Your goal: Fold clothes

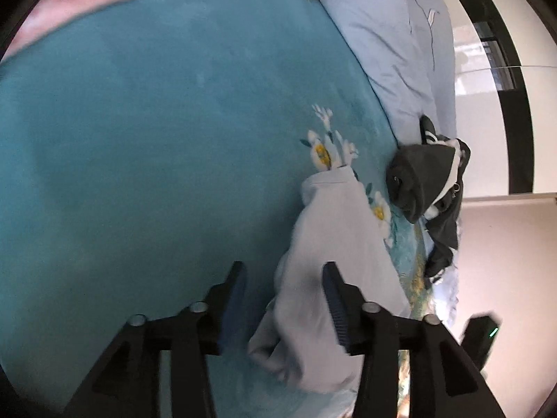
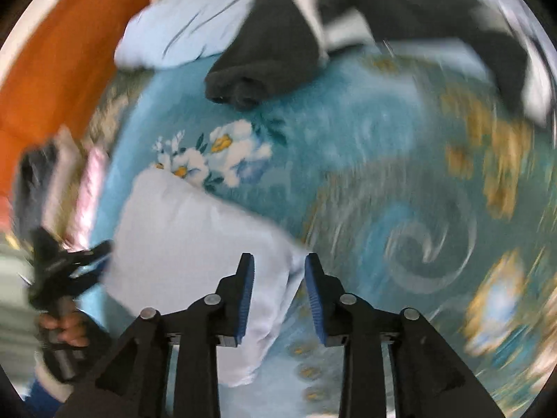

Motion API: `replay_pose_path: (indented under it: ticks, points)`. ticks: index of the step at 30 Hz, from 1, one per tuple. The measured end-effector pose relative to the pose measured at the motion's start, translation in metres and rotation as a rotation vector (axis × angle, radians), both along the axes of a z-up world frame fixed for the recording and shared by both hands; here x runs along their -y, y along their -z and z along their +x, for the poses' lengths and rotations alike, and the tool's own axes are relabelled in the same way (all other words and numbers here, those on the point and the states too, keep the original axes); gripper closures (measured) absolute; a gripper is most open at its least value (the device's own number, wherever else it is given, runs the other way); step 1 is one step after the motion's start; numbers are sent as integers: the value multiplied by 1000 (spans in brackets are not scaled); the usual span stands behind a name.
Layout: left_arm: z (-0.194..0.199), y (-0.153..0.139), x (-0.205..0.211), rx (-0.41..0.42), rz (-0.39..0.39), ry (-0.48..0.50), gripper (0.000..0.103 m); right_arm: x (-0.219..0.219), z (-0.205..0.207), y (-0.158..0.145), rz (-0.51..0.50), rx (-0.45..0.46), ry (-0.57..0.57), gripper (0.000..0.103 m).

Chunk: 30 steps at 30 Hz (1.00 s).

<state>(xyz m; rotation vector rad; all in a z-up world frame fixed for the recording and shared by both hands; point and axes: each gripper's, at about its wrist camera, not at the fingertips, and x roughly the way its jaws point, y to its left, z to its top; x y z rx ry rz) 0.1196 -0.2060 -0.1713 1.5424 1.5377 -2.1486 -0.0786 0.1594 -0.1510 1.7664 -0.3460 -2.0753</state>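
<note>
At the lower centre of both frames, the pale grey garment (image 1: 330, 244) lies rumpled on the teal blanket (image 1: 156, 139); my left gripper (image 1: 283, 275) and right gripper (image 2: 278, 266) both gape empty above it, apparently lining up on cloth edges

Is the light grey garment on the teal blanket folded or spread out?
Folded, loosely: the light grey garment lies doubled into a compact block on the teal blanket, edges uneven.

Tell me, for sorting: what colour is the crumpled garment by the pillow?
Dark grey with white stripes; the left wrist view shows it best.
</note>
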Motion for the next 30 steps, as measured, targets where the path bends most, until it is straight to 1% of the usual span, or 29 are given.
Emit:
replay_pose_path:
  ticks: [1, 4, 5, 6, 8, 9, 10, 11, 12, 13, 14, 15, 18, 21, 24, 26, 28, 30]
  points:
    - [-5, 5, -1, -2, 16, 4, 45, -6, 10, 8, -38, 24, 44, 66]
    - [-19, 17, -7, -19, 78, 30, 44, -14, 39, 33, -146, 87, 162, 66]
    - [-25, 22, -11, -30, 107, 48, 44, -12, 45, 40, -169, 98, 194, 66]
    - [-27, 24, -13, -37, 119, 60, 44, -9, 50, 46, -191, 110, 226, 66]
    - [-30, 27, -15, -48, 130, 71, 46, -2, 55, 47, -202, 94, 289, 63]
    - [-30, 27, -15, -53, 134, 69, 49, 1, 57, 47, -206, 85, 320, 63]
    - [-29, 28, -15, -52, 130, 70, 54, 3, 57, 47, -206, 84, 335, 65]
    - [-29, 27, -16, -49, 123, 78, 70, 7, 55, 43, -203, 78, 331, 80]
    - [-28, 27, -18, -47, 115, 89, 79, 10, 54, 37, -200, 70, 325, 93]
    - [-28, 25, -20, -51, 100, 97, 81, 14, 53, 32, -196, 63, 320, 95]
    - [-27, 22, -22, -58, 83, 105, 87, 18, 52, 27, -193, 55, 314, 95]
    - [-27, 18, -23, -68, 66, 111, 89, 22, 51, 22, -190, 48, 308, 95]
    - [-21, 5, -25, -97, 53, 109, 92, 33, 47, 7, -179, 25, 291, 96]
    - [-8, -20, -24, -141, 42, 83, 93, 44, 43, -9, -169, 3, 274, 96]
    - [2, -60, -19, -232, 2, 91, 93, 61, 34, -53, -149, -56, 162, 96]
    - [10, -96, -4, -304, -41, 69, 93, 78, 25, -85, -133, -111, 75, 96]
    - [23, -138, 18, -380, -86, 22, 93, 108, 11, -121, -147, -166, -3, 96]
    - [42, -183, 50, -445, -146, -37, 93, 138, -4, -158, -162, -221, -80, 96]
